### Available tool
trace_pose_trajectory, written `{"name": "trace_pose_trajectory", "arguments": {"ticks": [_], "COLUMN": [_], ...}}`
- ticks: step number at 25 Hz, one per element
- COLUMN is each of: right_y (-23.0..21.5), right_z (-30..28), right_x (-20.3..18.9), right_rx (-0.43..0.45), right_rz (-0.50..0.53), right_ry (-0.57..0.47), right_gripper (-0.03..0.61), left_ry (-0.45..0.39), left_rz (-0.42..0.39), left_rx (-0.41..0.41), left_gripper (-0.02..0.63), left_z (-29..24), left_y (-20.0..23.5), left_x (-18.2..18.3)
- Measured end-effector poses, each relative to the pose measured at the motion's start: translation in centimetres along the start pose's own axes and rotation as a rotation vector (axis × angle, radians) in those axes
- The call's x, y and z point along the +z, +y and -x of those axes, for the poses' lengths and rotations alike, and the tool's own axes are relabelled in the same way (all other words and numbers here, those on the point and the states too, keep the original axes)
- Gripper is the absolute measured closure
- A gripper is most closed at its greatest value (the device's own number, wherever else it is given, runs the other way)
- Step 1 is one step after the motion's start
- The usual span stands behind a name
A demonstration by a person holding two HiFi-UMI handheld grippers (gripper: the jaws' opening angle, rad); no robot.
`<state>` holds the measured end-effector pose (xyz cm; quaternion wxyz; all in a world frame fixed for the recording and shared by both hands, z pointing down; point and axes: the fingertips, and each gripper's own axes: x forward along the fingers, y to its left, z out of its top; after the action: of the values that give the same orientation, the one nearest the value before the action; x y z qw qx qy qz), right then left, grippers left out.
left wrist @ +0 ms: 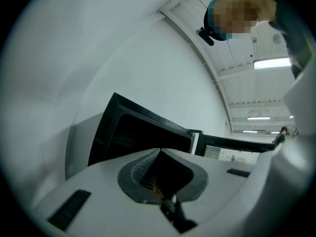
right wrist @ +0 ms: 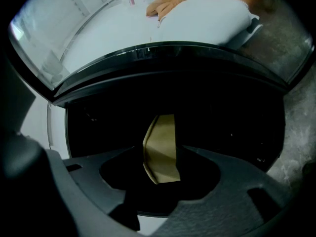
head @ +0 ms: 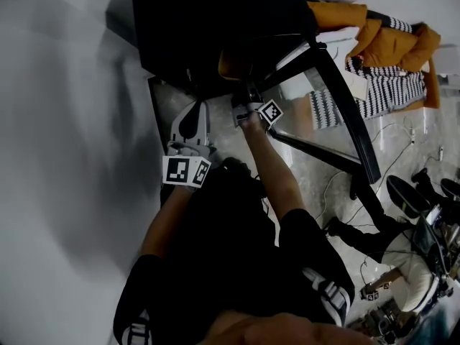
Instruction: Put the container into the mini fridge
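1. Right gripper [right wrist: 160,151]: the jaws are closed on a tan container [right wrist: 163,137]. It stands upright between them, with its folded edge towards the left jaw and its flat side against the right jaw.
2. The container rises above the jaw tips and is not resting on any surface. It is held in front of the mini fridge [right wrist: 222,112], whose dark opening fills the space straight ahead of the jaws. I cannot tell whether the container has crossed the front edge of the opening.
3. Left gripper [left wrist: 159,151]: the jaws are together at the tips, and the grey pads [left wrist: 133,174] ring a dark gap behind them. No object is between the jaws.
4. In the left gripper view, the black fridge lies ahead of the left jaws and slightly to their left, clear of the tips. A plain white wall [left wrist: 123,48] stands behind it.
5. In the head view, the left gripper [head: 195,110] is just beside the right gripper [head: 248,106], on its left. Both point at the black fridge body [head: 208,20].
6. The black-framed glass door [head: 345,113] stands open on the right side of the right jaws.
7. Beyond the door, away from both sets of jaws, orange and striped cloth [head: 388,49] lies on the speckled floor [head: 316,171].
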<state>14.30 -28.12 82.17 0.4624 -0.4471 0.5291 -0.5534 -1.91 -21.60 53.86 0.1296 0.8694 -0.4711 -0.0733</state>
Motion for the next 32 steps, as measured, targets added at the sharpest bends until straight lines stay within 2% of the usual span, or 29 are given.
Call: {"name": "trace_pose_trajectory", "arguments": {"ticks": [10,32], "right_y": [-0.2,-0.8], "right_z": [-2.0,-4.9], "right_x": [-0.1,1.1], "right_rx": [0.028,0.032], "right_rz": [-0.022,-0.032], "right_ry": [-0.051,-0.133], "right_gripper": [0.379,0.377], "left_ry": [-0.004,0.006], "left_rz": [0.008,0.026], "left_rx": [0.012,0.007], "left_gripper": [0.609,0.609], "left_z": [-0.3,-0.6], "left_y": [1.5,2.9], "left_x": [0.2,0.3]}}
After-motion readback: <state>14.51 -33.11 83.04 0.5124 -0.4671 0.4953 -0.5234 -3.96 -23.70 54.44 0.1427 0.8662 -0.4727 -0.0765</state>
